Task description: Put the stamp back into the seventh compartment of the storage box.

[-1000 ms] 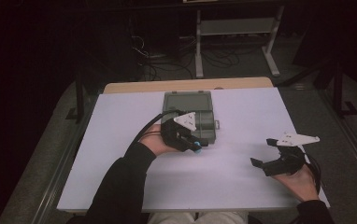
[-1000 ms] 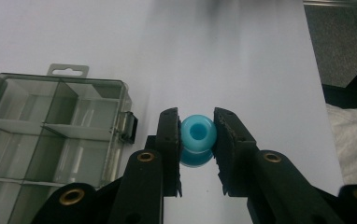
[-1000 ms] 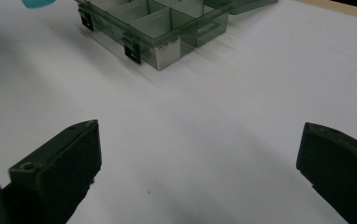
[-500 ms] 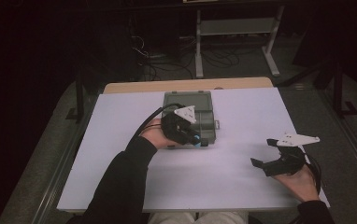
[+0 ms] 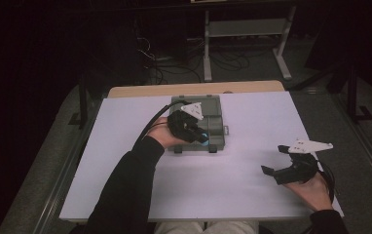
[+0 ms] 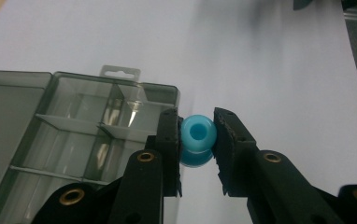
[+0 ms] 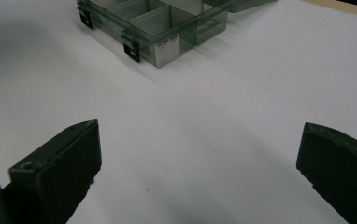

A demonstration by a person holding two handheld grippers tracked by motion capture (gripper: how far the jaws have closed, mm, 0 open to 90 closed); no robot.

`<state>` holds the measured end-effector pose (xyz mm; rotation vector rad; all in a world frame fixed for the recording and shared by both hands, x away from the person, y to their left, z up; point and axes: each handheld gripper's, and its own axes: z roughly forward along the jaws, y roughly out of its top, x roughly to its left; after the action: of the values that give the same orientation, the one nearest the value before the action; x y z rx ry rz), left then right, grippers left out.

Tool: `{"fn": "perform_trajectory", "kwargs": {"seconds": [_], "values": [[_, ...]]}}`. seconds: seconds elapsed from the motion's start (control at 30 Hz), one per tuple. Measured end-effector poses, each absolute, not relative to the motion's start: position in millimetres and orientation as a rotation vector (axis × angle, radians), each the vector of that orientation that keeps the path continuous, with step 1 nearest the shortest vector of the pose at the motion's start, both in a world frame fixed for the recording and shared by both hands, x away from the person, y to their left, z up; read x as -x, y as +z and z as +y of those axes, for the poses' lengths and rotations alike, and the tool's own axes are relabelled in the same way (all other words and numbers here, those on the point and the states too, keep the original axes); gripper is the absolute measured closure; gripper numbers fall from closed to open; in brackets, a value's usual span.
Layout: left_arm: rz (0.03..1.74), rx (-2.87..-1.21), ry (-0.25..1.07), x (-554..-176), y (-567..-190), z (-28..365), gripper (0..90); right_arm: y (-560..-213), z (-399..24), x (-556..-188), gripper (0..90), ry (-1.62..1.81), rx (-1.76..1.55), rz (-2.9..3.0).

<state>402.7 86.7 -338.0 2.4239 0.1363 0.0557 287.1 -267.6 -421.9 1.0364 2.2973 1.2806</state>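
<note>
**Clerk:** Item one?

**Keeper:** Left gripper, seen from above over the near right part of the compartment box. Its jaws were closed on a blue spool-shaped piece. In the left gripper view the piece sat squarely between the two black jaws, pressed from both sides, its round hollow end facing the camera.

**Clerk:** Position of the blue piece against the box?

**Keeper:** Held above the table, just beside the box's corner compartments in the left gripper view. Whether it hung over a compartment or just outside the wall could not be told.

**Clerk:** Item two, the box?

**Keeper:** Clear grey-green plastic, lid open and lying flat, interior split by dividers into several compartments. The ones in sight held nothing. It had a hang tab at one edge and two dark latches on the front wall. It stood on the white table, toward the far middle.

**Clerk:** Item three?

**Keeper:** Right gripper, at the near right of the table, well apart from the box. Its jaws stood wide apart with nothing between them, bare white tabletop below.

**Clerk:** Anything else?

**Keeper:** Dark sleeve on the left forearm; a black cable trailing from the left gripper.
</note>
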Motion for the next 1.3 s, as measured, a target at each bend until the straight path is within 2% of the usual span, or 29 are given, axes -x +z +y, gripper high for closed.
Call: {"fn": "perform_trajectory", "kwargs": {"seconds": [0.53,1.3], "values": [[0.183,-2.428,0.135,-416.8,-336.5,84.9,72.8,-421.2,-266.1,-285.9,0.0,1.286,-1.034,2.296],[0.200,-2.465,0.140,-434.9,-362.5,78.0,72.8,-422.8,-266.4,-286.9,0.0,1.287,-1.040,2.299]]}}
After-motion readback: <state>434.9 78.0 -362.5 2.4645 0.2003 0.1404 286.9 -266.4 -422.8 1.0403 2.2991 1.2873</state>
